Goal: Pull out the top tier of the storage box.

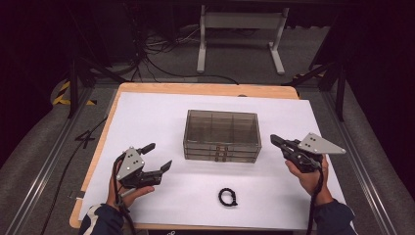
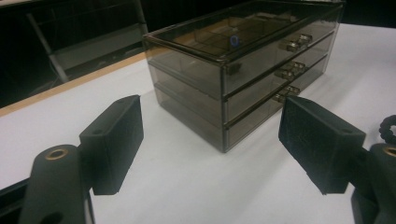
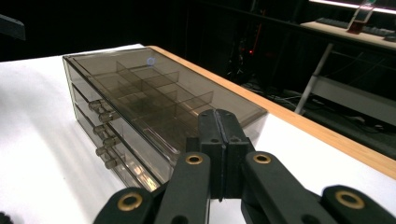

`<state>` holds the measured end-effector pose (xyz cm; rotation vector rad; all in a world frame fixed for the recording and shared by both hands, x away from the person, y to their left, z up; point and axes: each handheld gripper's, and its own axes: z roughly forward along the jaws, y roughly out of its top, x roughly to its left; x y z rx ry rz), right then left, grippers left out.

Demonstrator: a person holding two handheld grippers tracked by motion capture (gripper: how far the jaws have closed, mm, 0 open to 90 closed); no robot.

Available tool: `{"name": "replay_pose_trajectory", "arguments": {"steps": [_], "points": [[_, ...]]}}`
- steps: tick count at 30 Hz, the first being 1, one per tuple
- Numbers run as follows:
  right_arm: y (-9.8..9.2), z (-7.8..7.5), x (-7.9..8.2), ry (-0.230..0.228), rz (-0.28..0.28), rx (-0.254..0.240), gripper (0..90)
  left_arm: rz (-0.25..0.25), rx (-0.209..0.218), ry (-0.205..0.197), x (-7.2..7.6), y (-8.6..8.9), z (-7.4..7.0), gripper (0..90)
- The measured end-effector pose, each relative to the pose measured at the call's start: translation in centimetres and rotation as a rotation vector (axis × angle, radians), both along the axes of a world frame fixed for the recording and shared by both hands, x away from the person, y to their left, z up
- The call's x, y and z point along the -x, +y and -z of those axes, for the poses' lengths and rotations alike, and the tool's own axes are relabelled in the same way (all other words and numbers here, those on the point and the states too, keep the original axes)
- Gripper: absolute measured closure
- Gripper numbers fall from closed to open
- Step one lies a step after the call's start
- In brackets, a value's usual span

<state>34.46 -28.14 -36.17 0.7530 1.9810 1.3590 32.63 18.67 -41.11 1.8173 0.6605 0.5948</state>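
A smoky clear drawer box (image 1: pixel 221 135) with three stacked drawers stands mid-table, its knobs facing the person. In front of it lies a small black coiled band (image 1: pixel 228 197). My left gripper (image 1: pixel 157 157) hovers left of the box, jaws wide apart and empty; in the left gripper view its pads (image 2: pixel 115 140) frame the box (image 2: pixel 243 70), and the band (image 2: pixel 388 128) peeks in at the right edge. My right gripper (image 1: pixel 275 140) sits just right of the box, jaws pressed together with nothing between them. In the right gripper view its closed tips (image 3: pixel 218 128) point over the box (image 3: pixel 149 100).
White paper (image 1: pixel 147 117) covers a wooden tabletop (image 1: pixel 205 89). Beyond the table stand a white frame leg (image 1: pixel 201 44) and loose cables on a grey floor. Metal rails run along both sides of the table.
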Motion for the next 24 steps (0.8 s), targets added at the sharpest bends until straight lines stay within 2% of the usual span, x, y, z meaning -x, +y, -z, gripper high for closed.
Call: {"name": "replay_pose_trajectory", "arguments": {"steps": [5, 10, 14, 17, 18, 21, 24], "points": [[1.6, 0.7, -1.4, 0.027, -0.009, 0.003, 90.0, 0.023, -0.011, -0.003, -0.3, -1.1, 0.0, 23.2], [2.3, 0.9, -1.9, 0.034, -0.008, 0.008, 90.0, 0.043, -0.020, -0.002, -0.5, -2.1, 0.0, 23.5], [2.6, 1.3, -2.4, 0.050, 0.003, 0.018, 90.0, 0.071, -0.026, -0.001, -0.6, -3.0, -0.1, 23.9], [2.6, 1.5, -2.6, 0.057, 0.007, 0.018, 90.0, 0.093, -0.050, -0.014, -0.8, -3.9, -0.1, 23.9], [2.6, 1.6, -2.6, 0.062, 0.011, 0.020, 90.0, 0.097, -0.044, -0.006, -0.7, -4.2, 0.0, 23.9], [2.6, 1.7, -2.8, 0.063, 0.026, 0.040, 90.0, 0.109, -0.057, -0.011, -0.8, -4.7, 0.0, 24.0], [2.5, 2.1, -3.0, 0.071, 0.033, 0.023, 90.0, 0.115, -0.059, -0.013, -0.8, -5.0, 0.0, 24.0]]}}
